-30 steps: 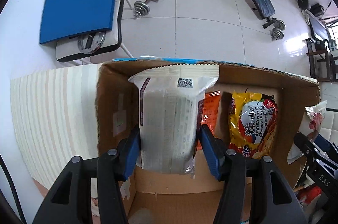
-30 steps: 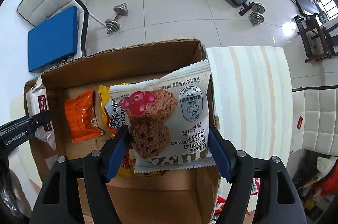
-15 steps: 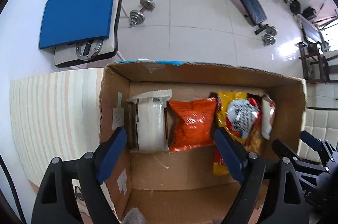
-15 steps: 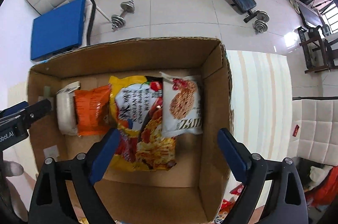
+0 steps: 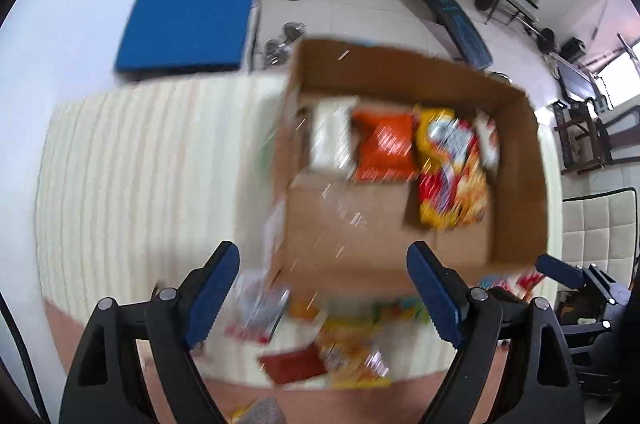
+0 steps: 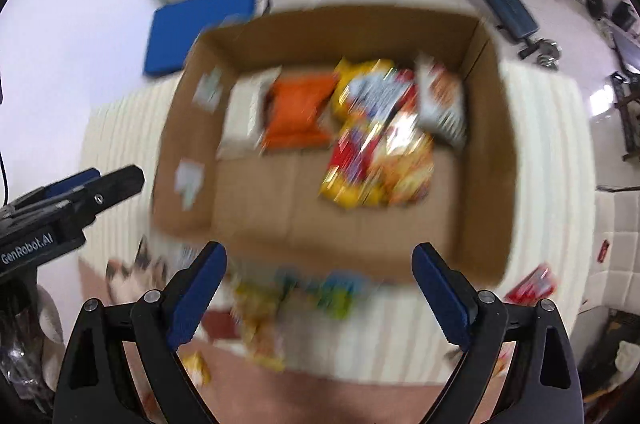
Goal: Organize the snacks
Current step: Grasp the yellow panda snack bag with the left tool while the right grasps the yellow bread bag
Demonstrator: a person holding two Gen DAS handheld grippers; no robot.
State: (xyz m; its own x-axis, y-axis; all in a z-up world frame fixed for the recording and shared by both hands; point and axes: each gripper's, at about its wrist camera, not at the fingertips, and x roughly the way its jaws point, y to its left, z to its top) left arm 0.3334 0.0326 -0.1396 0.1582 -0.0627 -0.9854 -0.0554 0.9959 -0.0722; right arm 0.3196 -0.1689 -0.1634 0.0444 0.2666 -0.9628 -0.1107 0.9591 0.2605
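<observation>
A cardboard box (image 5: 400,68) (image 6: 352,28) stands on a cream striped cloth (image 5: 140,164). Along its far side lie a white pack (image 5: 330,140) (image 6: 248,120), an orange pack (image 5: 384,148) (image 6: 300,116), a yellow and red noodle pack (image 5: 452,168) (image 6: 376,140) and a cookie pack (image 5: 488,140) (image 6: 440,104). My left gripper (image 5: 324,264) hangs open over the box's near left corner, with nothing between its fingers. My right gripper (image 6: 320,260) is open and empty above the near wall. Both views are blurred by motion.
Several loose snack packs (image 5: 320,336) (image 6: 296,300) lie on the cloth in front of the box, and a red pack (image 6: 532,284) lies at its right. Beyond the table are a chair with a blue cushion (image 5: 188,28), dumbbells and a weight bench (image 5: 452,12).
Both grippers let go of their packs, the white one and the cookie one, which now lie in the box. Both opened wide, then rose and drew back towards the near edge.
</observation>
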